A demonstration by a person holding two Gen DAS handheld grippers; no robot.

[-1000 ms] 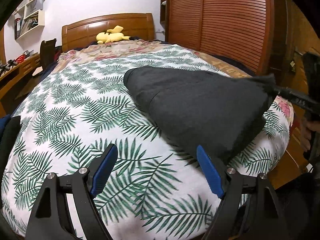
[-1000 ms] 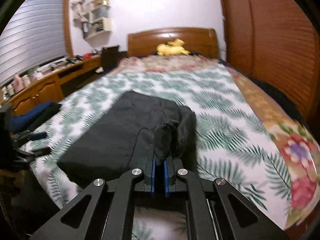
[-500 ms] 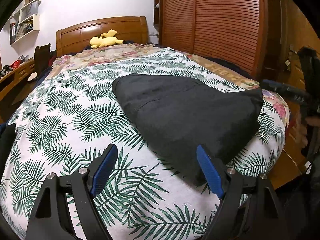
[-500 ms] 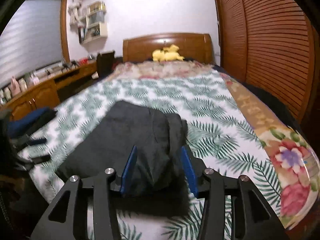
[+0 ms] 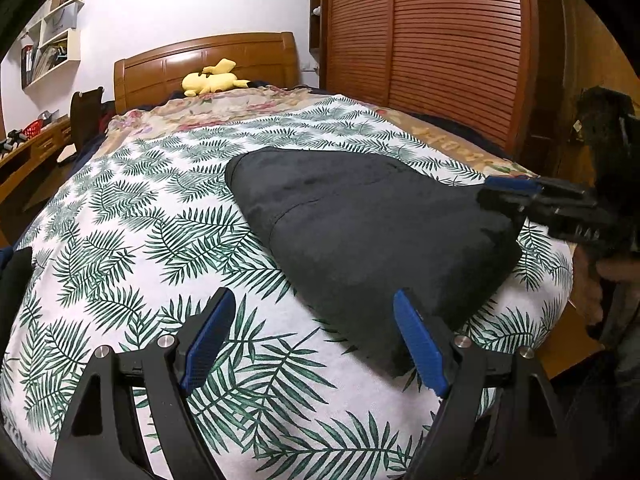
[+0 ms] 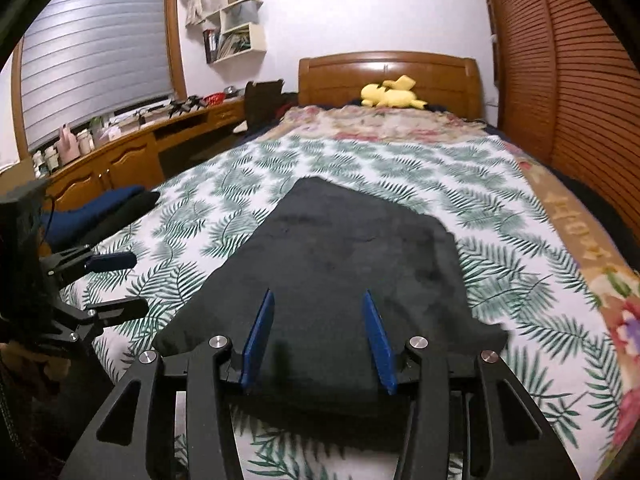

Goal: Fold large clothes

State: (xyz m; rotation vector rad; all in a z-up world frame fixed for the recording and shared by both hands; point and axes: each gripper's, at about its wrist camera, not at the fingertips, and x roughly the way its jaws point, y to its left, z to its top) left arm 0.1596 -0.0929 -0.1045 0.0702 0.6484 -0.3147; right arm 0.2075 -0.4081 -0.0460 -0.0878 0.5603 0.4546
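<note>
A dark grey folded garment lies flat on the leaf-print bed sheet. My left gripper stands open just above the sheet, its right finger beside the garment's near corner, nothing held. In the left wrist view my right gripper hovers at the garment's right corner, a hand behind it. In the right wrist view the right gripper is open over the near edge of the garment; its pads stand apart and do not pinch the cloth. The left gripper shows at the left edge, open.
A yellow plush toy lies by the wooden headboard. Slatted wardrobe doors line the bed's right side. A wooden desk runs under the window. Dark blue and black folded clothes sit at the bed's left edge.
My right gripper was shut on a bunched corner of the garment; it has opened and drawn back. The lifted corner has dropped and the cloth lies flat. The left gripper stayed open.
</note>
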